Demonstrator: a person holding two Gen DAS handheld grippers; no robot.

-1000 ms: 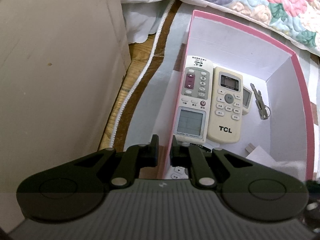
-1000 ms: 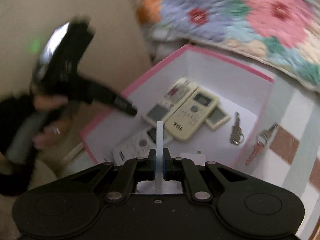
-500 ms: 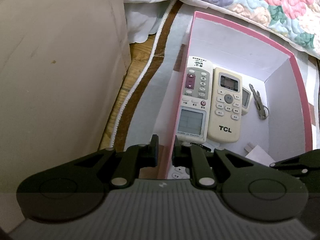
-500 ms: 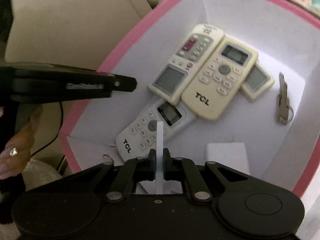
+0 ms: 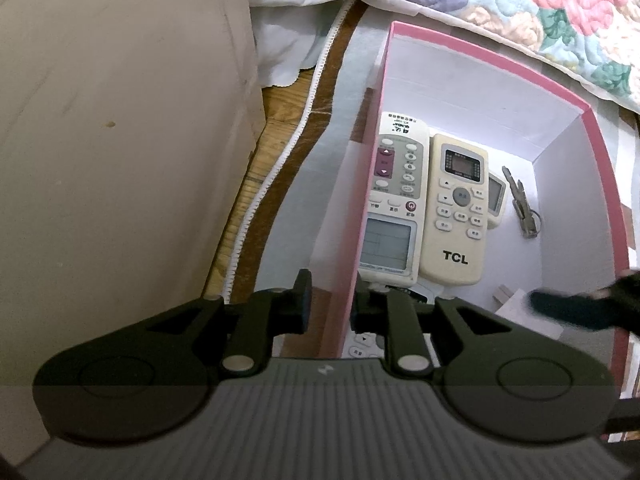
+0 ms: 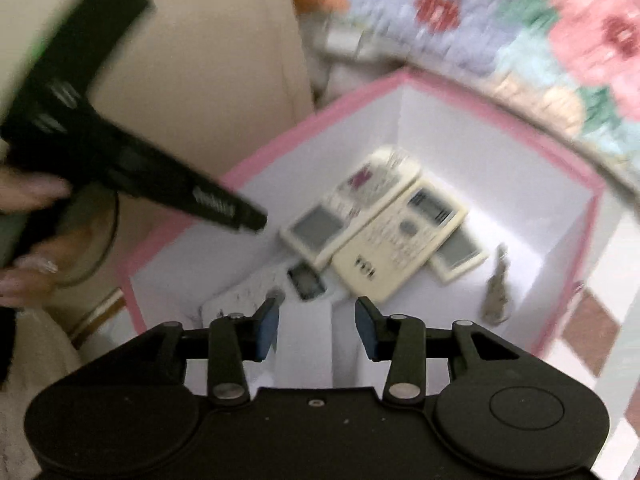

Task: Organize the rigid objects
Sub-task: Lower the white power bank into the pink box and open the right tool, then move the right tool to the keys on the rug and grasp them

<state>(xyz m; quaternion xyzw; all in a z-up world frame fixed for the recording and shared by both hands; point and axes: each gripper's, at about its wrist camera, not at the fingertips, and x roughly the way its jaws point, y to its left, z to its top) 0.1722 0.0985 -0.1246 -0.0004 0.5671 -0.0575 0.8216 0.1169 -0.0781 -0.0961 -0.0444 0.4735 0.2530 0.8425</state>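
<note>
Right wrist view: right tool [image 6: 316, 326] opening, angled down over pink box [image 6: 500, 120].

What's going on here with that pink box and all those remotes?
A person is tidying small things into a pink box with a hand-held gripper in each hand. Several remotes and a set of keys already lie inside. The left gripper straddles the box's near wall, its jaws opening. The right gripper hangs over the box, jaws opening, with a white card showing below them.
</note>
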